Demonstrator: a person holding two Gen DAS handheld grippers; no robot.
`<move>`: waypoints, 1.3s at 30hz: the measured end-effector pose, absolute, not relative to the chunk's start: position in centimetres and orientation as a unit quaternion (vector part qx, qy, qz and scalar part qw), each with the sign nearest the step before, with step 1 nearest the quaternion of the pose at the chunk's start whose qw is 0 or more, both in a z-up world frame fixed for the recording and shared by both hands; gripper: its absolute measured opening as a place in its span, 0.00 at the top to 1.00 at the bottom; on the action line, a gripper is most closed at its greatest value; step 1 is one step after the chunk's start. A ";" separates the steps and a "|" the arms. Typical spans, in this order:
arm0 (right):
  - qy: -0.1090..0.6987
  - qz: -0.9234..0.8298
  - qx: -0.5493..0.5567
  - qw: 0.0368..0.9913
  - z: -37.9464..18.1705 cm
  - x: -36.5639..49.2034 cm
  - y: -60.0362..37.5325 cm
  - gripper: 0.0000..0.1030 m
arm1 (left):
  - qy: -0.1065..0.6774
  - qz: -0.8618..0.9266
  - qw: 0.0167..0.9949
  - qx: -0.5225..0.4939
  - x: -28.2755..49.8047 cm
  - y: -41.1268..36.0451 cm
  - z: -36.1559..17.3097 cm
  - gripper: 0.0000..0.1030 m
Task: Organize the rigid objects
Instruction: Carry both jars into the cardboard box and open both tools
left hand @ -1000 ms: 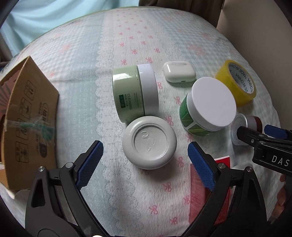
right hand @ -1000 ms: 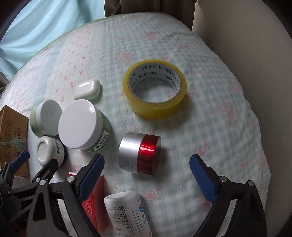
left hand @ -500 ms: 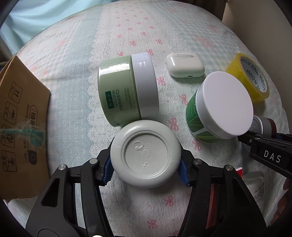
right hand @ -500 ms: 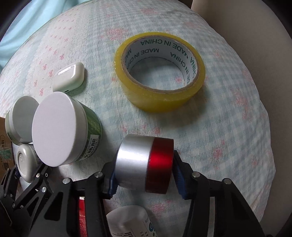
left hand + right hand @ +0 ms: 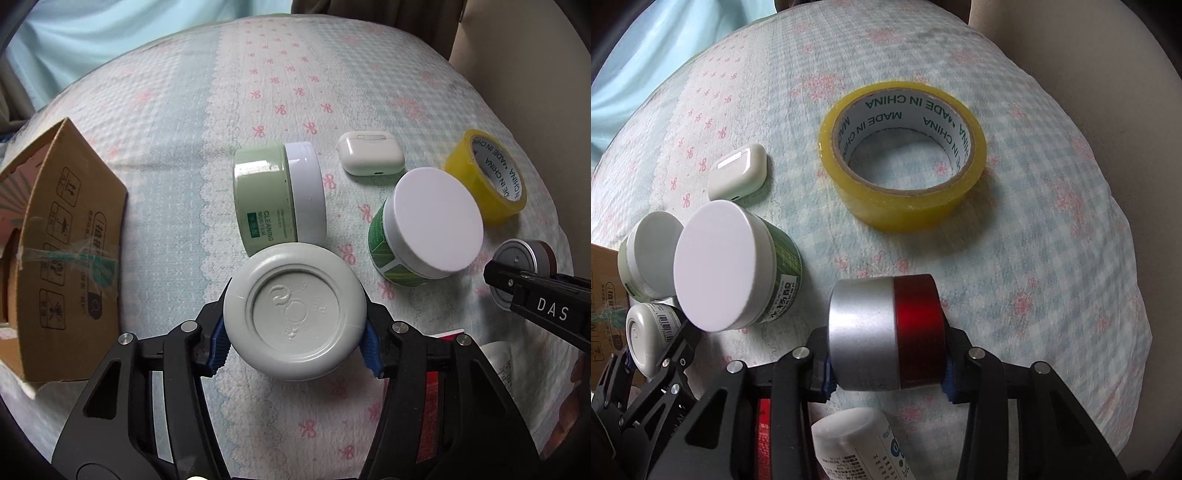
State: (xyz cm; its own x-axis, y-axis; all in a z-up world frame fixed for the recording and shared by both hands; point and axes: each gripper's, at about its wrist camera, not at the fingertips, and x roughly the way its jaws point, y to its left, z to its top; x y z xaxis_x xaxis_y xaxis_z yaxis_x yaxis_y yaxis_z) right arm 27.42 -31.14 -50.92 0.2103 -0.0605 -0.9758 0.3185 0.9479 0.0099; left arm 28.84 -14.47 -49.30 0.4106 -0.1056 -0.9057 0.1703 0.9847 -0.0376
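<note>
A grey round jar (image 5: 295, 314), its embossed underside towards the camera, sits between the blue pads of my left gripper (image 5: 295, 332), which is shut on it just above the cloth. A silver-and-red jar (image 5: 882, 332) lies on its side. The jaws of my right gripper (image 5: 886, 365) are closing tight on it, pads pressing both ends. In the left wrist view, the right gripper's fingers (image 5: 517, 284) show at the right edge by that silver jar (image 5: 517, 254). The left gripper's fingers (image 5: 646, 362) and grey jar (image 5: 646, 328) show low left in the right wrist view.
On the patterned cloth lie a light green jar (image 5: 273, 199) on its side, a green tub with a white lid (image 5: 424, 229), a white earbud case (image 5: 369, 158) and a yellow tape roll (image 5: 901, 155). A cardboard box (image 5: 66, 240) stands left. A red box (image 5: 432, 387) and a white bottle (image 5: 857, 443) lie nearest.
Both grippers went from wide open to closed, the left on the grey jar and the right on the silver-and-red jar. The left one has since risen slightly with its jar.
</note>
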 end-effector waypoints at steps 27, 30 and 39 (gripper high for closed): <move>0.486 0.008 0.027 0.874 -21.3 20.3 -19.4 0.62 | 0.421 -0.035 0.906 -0.024 19.9 0.3 -18.2 0.49; 0.478 0.025 0.019 0.878 -20.6 20.3 -15.4 0.62 | 0.421 -0.029 0.906 -0.030 20.2 4.4 -17.8 0.49; 0.492 0.037 0.034 0.869 -20.9 23.0 -3.9 0.62 | 0.445 -0.046 0.894 -0.017 24.1 15.4 -19.9 0.49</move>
State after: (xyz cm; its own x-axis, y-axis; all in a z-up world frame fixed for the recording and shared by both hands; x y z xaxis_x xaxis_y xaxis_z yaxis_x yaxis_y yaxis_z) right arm 23.00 -3.94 -20.95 0.5129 0.0971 -0.8529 -0.0306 0.9950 0.0949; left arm 24.12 15.41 -19.91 0.5998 -0.0970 -0.7943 0.0665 0.9952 -0.0713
